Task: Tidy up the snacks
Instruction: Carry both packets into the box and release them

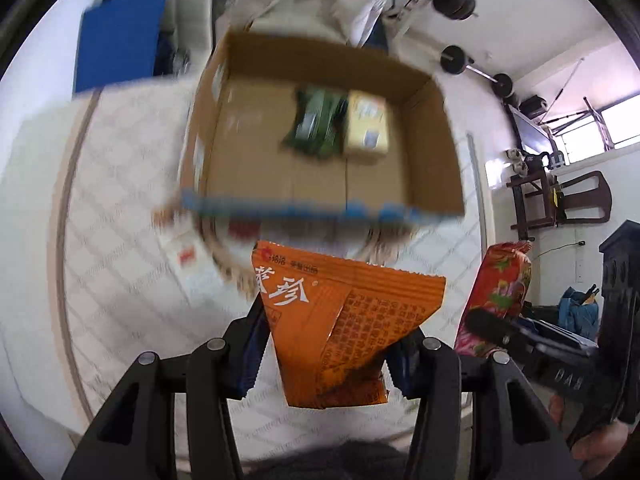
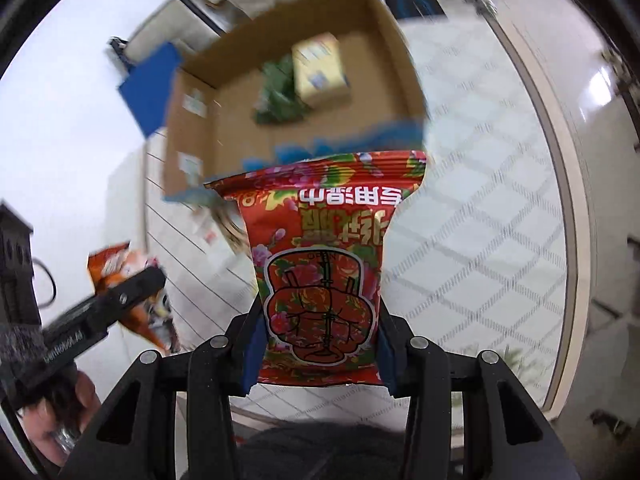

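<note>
**Orange and red packets held above the open box**

Orange foil sat pinched in our left gripper (image 1: 326,360), its blue pads pressed on both sides of the orange packet (image 1: 344,328), which stood up crumpled between the fingers. Our right gripper (image 2: 318,360) likewise clamped the red floral packet (image 2: 320,264) by its lower end, the print upside down to that camera. In each wrist view the other gripper showed at the side, well apart from its partner.

Beyond both packets lay the cardboard box (image 1: 436,152), open-topped, on a white quilted mattress (image 1: 120,240). Inside it a green packet (image 1: 316,124) and a yellow carton (image 1: 368,128) lay side by side, touching or nearly so, towards the far wall. The near half of the box floor was bare.

We judged the step to be the carry: two snacks gripped, neither yet over the box. The next move called for bringing each past the near wall, which bore a blue strip, and lowering into the bare cardboard before letting go.

The near rim was the edge to clear. A small white packet (image 1: 184,252) lay on the mattress just outside the box's near left corner. Blur hid finer detail there.
</note>
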Action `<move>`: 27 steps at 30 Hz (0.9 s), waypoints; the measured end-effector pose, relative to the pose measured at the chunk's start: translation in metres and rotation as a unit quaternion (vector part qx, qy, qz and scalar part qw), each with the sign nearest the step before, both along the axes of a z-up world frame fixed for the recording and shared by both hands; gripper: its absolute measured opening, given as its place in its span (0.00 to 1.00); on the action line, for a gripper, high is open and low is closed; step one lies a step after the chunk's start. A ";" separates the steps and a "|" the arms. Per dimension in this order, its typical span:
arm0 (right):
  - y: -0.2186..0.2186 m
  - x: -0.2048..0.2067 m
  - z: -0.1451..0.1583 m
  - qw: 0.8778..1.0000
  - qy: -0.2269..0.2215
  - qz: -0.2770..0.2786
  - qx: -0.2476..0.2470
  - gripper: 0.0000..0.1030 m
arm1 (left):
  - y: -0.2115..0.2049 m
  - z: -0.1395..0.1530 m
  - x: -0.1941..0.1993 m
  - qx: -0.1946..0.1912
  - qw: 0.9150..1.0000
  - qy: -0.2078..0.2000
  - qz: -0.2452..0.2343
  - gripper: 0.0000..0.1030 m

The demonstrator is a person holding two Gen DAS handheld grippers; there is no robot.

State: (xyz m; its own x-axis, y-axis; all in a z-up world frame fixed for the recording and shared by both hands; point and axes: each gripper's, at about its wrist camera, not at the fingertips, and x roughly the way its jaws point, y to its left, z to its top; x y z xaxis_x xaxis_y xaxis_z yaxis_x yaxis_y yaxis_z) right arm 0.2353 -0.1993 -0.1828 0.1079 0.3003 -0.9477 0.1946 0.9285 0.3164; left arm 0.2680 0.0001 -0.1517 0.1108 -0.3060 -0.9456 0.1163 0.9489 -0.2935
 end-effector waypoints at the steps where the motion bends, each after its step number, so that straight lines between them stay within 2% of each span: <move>1: 0.003 0.012 0.007 1.000 -0.009 0.005 -0.008 0.47 | -0.005 0.005 0.010 0.007 1.000 -0.013 -0.003 0.47; 3: 0.006 0.040 0.004 1.000 -0.017 0.008 -0.019 0.47 | -0.012 0.015 0.041 0.023 0.999 -0.031 -0.008 0.47; 8: 0.010 0.100 -0.014 0.999 -0.009 0.015 -0.051 0.47 | -0.016 -0.008 0.104 0.047 0.999 -0.022 -0.011 0.47; 10: 0.011 0.123 -0.031 0.998 0.006 0.015 -0.059 0.47 | -0.016 -0.028 0.125 0.058 0.998 -0.003 -0.011 0.47; 14: 0.008 0.159 -0.077 0.997 0.045 0.016 -0.064 0.47 | -0.015 -0.078 0.164 0.069 0.996 0.060 -0.009 0.47; 17: 0.011 0.179 -0.103 0.993 0.077 0.027 -0.080 0.47 | -0.019 -0.116 0.176 0.075 0.991 0.112 -0.019 0.47; 22: 0.014 0.192 -0.146 0.987 0.128 0.043 -0.089 0.47 | -0.029 -0.170 0.172 0.077 0.979 0.186 -0.037 0.48; 27: 0.015 0.196 -0.172 0.982 0.170 0.049 -0.067 0.48 | -0.034 -0.192 0.167 0.085 0.970 0.227 -0.035 0.50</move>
State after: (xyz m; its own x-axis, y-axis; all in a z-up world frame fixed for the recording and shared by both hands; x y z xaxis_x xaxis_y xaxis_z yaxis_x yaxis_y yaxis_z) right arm 0.4309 -0.1842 -0.3545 -0.2455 0.1639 -0.9554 0.1748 0.9769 0.1226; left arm 0.4348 -0.0341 -0.3434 -0.3436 -0.1334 -0.9296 0.0781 0.9824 -0.1699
